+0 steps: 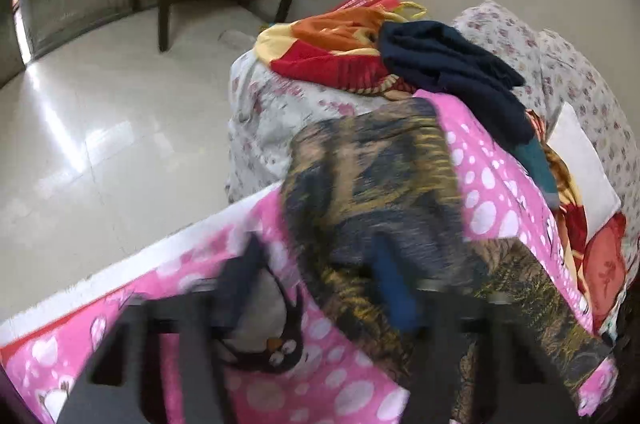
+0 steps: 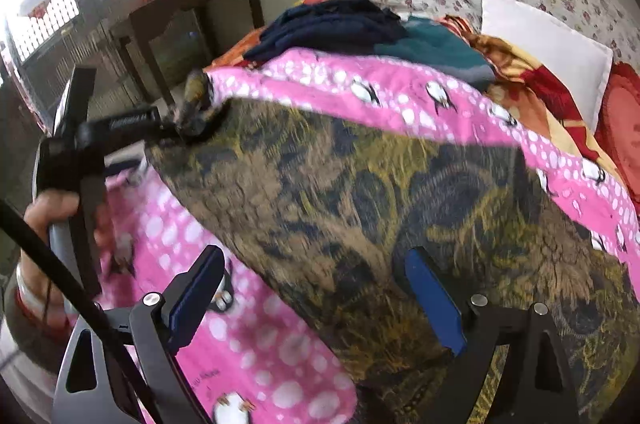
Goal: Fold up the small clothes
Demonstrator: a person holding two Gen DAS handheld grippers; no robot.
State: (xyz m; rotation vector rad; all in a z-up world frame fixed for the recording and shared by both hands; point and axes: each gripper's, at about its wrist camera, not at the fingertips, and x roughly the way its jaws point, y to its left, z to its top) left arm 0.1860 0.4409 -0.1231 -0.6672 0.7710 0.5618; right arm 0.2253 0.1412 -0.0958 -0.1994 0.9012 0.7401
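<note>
Covering bed: pink penguin sheet (image 2: 400, 92); glossy tiled floor (image 1: 100, 128).

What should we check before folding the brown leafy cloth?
1. Left hand-held gripper pinches a corner of the patterned cloth: ok.
2. Right hand-held gripper grips the cloth: not ok, jaws open.
3. Cloth lies flat on the pink blanket: cannot tell, blurred.
4. Dark clothes pile sits clear of the cloth: ok.
</note>
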